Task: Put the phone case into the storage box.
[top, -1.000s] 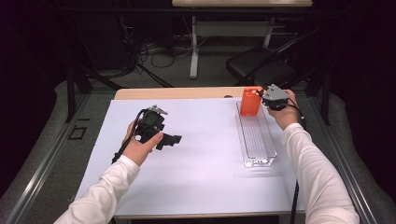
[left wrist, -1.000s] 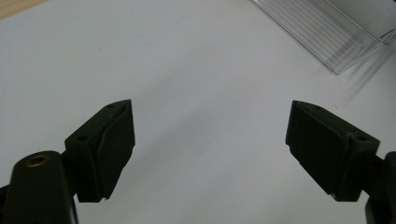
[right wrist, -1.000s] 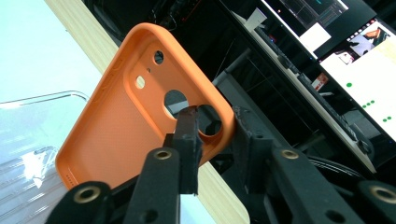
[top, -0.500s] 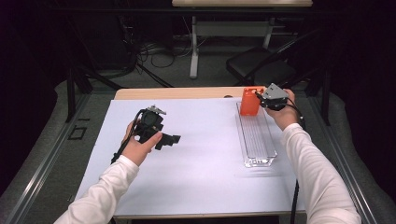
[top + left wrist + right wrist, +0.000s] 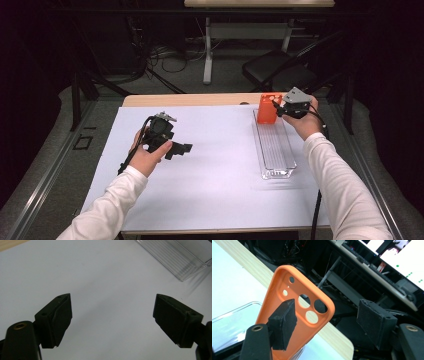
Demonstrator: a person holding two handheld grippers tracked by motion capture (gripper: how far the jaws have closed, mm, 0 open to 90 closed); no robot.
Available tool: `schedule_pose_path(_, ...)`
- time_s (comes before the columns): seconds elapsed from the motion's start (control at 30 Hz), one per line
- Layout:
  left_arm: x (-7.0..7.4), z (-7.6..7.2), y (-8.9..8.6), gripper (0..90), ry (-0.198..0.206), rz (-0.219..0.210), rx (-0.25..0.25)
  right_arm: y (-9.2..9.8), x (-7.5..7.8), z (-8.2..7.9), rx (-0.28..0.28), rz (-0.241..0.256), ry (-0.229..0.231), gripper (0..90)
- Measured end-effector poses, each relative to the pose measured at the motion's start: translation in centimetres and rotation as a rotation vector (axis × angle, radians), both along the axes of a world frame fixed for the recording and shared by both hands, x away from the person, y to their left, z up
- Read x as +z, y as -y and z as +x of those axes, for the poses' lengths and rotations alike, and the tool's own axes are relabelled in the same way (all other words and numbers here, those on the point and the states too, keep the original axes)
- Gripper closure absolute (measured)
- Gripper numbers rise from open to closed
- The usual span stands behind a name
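The left gripper [image 5: 181, 149] hangs just over the white table cover [image 5: 225, 190], near the table's 9 o'clock side. It has hardly moved in the last second. In the left gripper view its two black jaws stand wide apart with nothing between them [image 5: 112, 322] — just white cover below, and a corner of the clear plastic tray [image 5: 175, 260] up at 1 o'clock.

Over on the right, the long clear tray [image 5: 276, 150] lies on the cover. The orange phone case [image 5: 267, 108] stands up at the tray's 12 o'clock end, with its camera holes showing in the right gripper view [image 5: 294, 302].

The right gripper [image 5: 276, 109] has stayed right beside the case, at its 3 o'clock side. Its jaws are apart and hold nothing [image 5: 329, 320]. One jaw sits in front of the case's inside; I cannot tell if it touches.

Since nothing has shifted, the case is not gripped. It looks like the gripper is either just about to pinch the case's edge or has just let it go.
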State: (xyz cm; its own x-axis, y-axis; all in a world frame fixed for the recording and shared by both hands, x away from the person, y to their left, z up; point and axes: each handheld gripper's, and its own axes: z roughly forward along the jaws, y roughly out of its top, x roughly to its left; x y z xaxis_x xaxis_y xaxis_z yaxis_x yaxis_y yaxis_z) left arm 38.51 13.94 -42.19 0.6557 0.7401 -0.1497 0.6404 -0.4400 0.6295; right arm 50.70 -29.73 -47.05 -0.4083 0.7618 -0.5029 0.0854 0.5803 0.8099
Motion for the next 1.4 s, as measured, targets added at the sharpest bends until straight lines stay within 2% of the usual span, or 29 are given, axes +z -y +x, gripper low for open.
schedule_pose_path(0.13,0.1,0.0,0.0,16.2,0.003,-0.002,-0.001,-0.1,0.2,-0.2,-0.030,0.027,-0.018,26.4)
schedule_pose_path(0.23,0.2,0.0,0.0,16.2,0.002,-0.003,-0.004,-0.3,0.3,-0.4,-0.041,0.028,-0.035,22.2)
schedule_pose_path(0.5,0.3,0.2,0.2,16.1,0.005,-0.009,-0.011,-0.7,0.7,-0.7,-0.035,0.093,-0.083,16.1)
schedule_pose_path(0.73,0.3,0.4,0.1,16.1,0.003,-0.026,-0.011,-0.4,1.6,-1.0,-0.061,0.142,-0.117,13.1)
schedule_pose_path(1.0,0.6,0.4,-0.1,16.1,0.007,-0.040,-0.017,-0.4,2.5,-1.8,-0.071,0.194,-0.187,10.2)
schedule_pose_path(1.1,0.7,0.3,-0.2,16.1,0.010,-0.043,-0.021,-0.5,3.0,-2.1,-0.098,0.209,-0.227,8.1)
schedule_pose_path(1.17,0.7,0.2,-0.3,16.1,0.013,-0.044,-0.013,-0.5,3.4,-2.5,-0.116,0.236,-0.255,7.2)
schedule_pose_path(1.27,0.8,0.2,-0.5,16.1,0.017,-0.049,-0.012,-0.6,3.9,-2.9,-0.132,0.253,-0.279,7.1)
schedule_pose_path(1.4,0.8,0.1,-0.7,16.1,0.023,-0.058,-0.013,-0.9,4.6,-3.6,-0.119,0.282,-0.313,7.1)
